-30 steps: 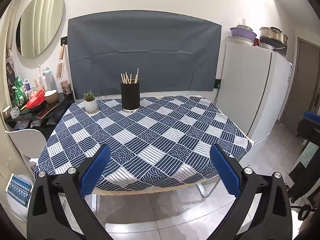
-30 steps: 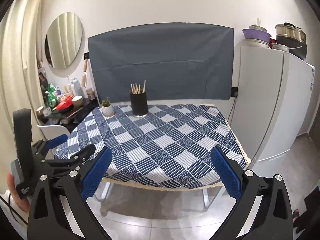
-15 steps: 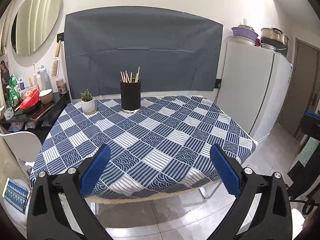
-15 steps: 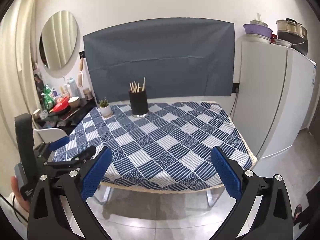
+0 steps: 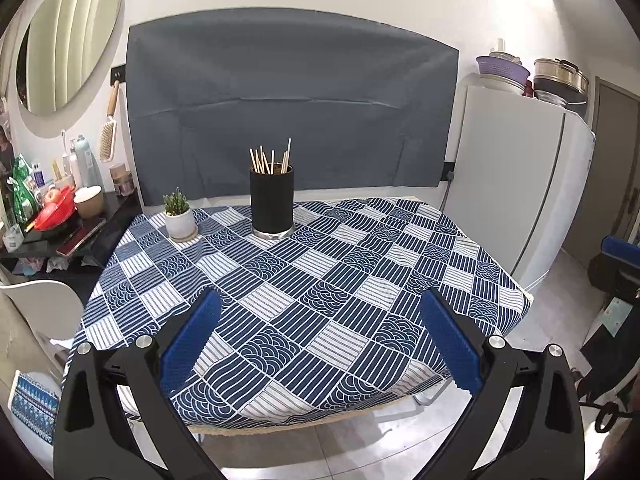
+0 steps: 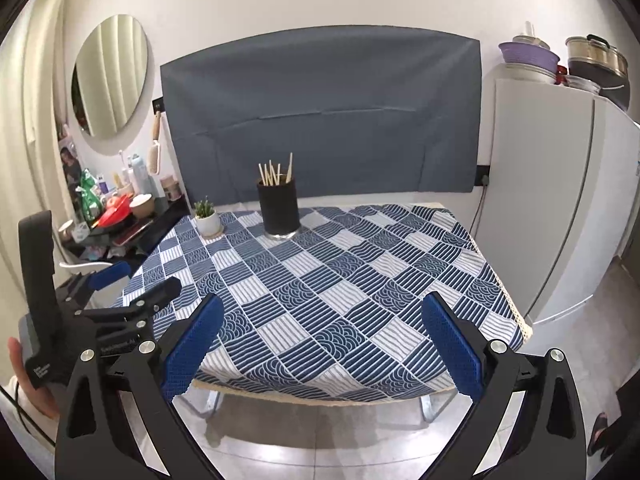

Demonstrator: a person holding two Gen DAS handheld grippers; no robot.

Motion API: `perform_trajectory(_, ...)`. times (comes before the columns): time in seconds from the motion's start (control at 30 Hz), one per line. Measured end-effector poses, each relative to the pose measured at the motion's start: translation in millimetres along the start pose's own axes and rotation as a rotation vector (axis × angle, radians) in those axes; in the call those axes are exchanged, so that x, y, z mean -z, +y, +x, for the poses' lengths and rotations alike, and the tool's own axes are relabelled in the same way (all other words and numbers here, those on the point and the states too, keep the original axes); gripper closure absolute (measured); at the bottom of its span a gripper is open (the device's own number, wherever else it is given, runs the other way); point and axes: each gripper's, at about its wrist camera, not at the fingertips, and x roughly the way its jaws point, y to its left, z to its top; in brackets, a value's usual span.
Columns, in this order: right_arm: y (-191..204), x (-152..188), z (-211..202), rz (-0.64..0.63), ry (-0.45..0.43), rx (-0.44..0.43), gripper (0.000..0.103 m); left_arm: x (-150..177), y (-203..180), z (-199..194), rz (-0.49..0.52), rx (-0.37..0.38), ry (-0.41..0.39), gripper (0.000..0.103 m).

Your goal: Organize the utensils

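Left gripper [image 5: 320,332] spread wide, blue pads [image 5: 188,344] far apart, nothing between them. Right gripper [image 6: 320,332] likewise wide open and empty. Both held at the near edge of the table [image 5: 460,280], which wears a blue-and-white patterned cloth. Black holder [image 5: 272,204] standing upright near the far edge, well apart from both grippers and roughly straight ahead of each, slightly left of centre. Wooden chopsticks [image 5: 270,159] sticking up out of it, loosely fanned (exact count hard to tell). Small potted plant [image 5: 179,216] just left of the holder, not touching it. In the right wrist view, left gripper [image 6: 132,288] seen at the left (also open), over the table's left corner.
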Motion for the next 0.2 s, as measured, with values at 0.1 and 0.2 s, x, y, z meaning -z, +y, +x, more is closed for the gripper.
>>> perform_trajectory(0.1,1,-5,12,-0.004,0.006,0.002,0.008,-6,6,6,-0.021,0.005,0.005,0.006)
perform_trajectory(0.2,2,-12,21,-0.024,0.013,-0.006,0.008,-16,14,13,-0.030,-0.014,0.005,0.006)
